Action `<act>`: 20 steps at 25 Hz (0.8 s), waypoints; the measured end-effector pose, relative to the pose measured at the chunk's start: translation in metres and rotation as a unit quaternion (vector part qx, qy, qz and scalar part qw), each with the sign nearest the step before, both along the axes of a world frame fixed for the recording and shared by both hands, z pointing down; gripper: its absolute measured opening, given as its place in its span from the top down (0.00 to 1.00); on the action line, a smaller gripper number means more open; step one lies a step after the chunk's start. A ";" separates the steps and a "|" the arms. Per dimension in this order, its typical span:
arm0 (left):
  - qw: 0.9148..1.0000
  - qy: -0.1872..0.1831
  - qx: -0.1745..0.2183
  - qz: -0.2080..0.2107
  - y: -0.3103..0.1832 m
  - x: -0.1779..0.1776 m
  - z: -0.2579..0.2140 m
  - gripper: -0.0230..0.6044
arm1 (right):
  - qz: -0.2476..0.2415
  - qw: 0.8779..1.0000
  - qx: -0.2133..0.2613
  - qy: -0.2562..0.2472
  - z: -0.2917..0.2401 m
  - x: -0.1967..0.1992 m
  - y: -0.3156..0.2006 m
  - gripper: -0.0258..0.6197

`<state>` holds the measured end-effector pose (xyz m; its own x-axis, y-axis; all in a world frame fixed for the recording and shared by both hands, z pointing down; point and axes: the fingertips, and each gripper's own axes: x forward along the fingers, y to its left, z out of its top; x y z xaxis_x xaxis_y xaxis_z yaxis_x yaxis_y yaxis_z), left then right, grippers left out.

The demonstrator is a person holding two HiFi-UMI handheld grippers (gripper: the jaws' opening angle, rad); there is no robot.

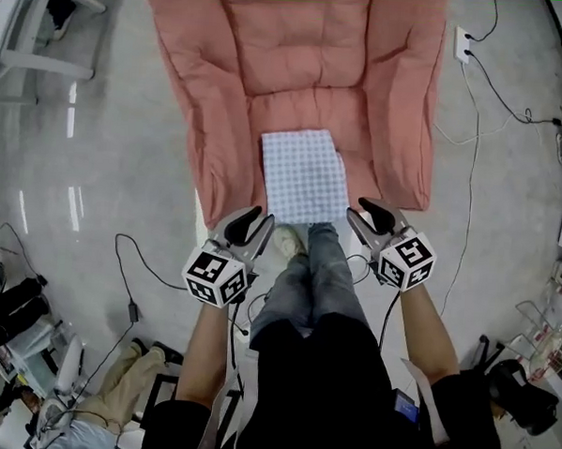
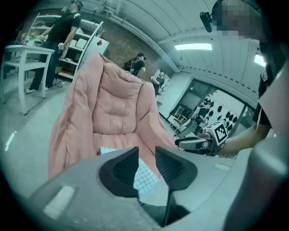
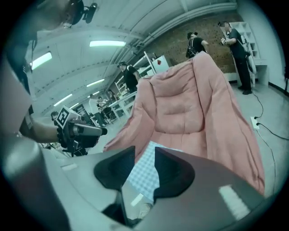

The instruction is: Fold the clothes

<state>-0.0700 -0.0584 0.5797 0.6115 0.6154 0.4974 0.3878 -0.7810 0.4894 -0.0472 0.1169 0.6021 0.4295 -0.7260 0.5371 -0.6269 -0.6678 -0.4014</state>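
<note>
Your left gripper (image 1: 248,222) and right gripper (image 1: 371,216) stand narrowly parted, empty; the pink cushion (image 1: 223,75) under the folded checked cloth (image 1: 304,176) runs off-frame.

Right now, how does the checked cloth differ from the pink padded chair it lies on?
Pattern: the checked cloth is a pale blue-and-white check; the pink padded chair is plain pink with quilted stitching.
Size: the cloth covers only part of the seat; the chair is far larger.
Pose: the cloth lies flat, folded into a neat rectangle; the chair has a raised back and sides.
Both are soft fabric.
</note>
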 end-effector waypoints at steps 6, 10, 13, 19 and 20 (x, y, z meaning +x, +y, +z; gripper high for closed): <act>0.996 0.087 0.006 -0.016 -0.013 0.031 -0.130 0.90 | -0.009 0.995 0.021 0.100 -0.129 0.024 -0.022 0.78; 0.990 0.138 -0.004 -0.036 -0.038 0.036 -0.203 0.94 | -0.005 0.985 0.038 0.169 -0.214 0.045 -0.024 0.78; 0.984 0.172 0.003 -0.045 -0.046 0.037 -0.245 0.95 | 0.003 0.978 0.052 0.204 -0.260 0.054 -0.014 0.79; 0.972 0.224 0.015 -0.068 -0.041 0.058 -0.302 0.95 | 0.006 0.969 0.084 0.232 -0.302 0.071 -0.002 0.81; 0.970 0.231 0.014 -0.073 -0.037 0.062 -0.310 0.95 | 0.004 0.968 0.091 0.234 -0.308 0.075 0.000 0.81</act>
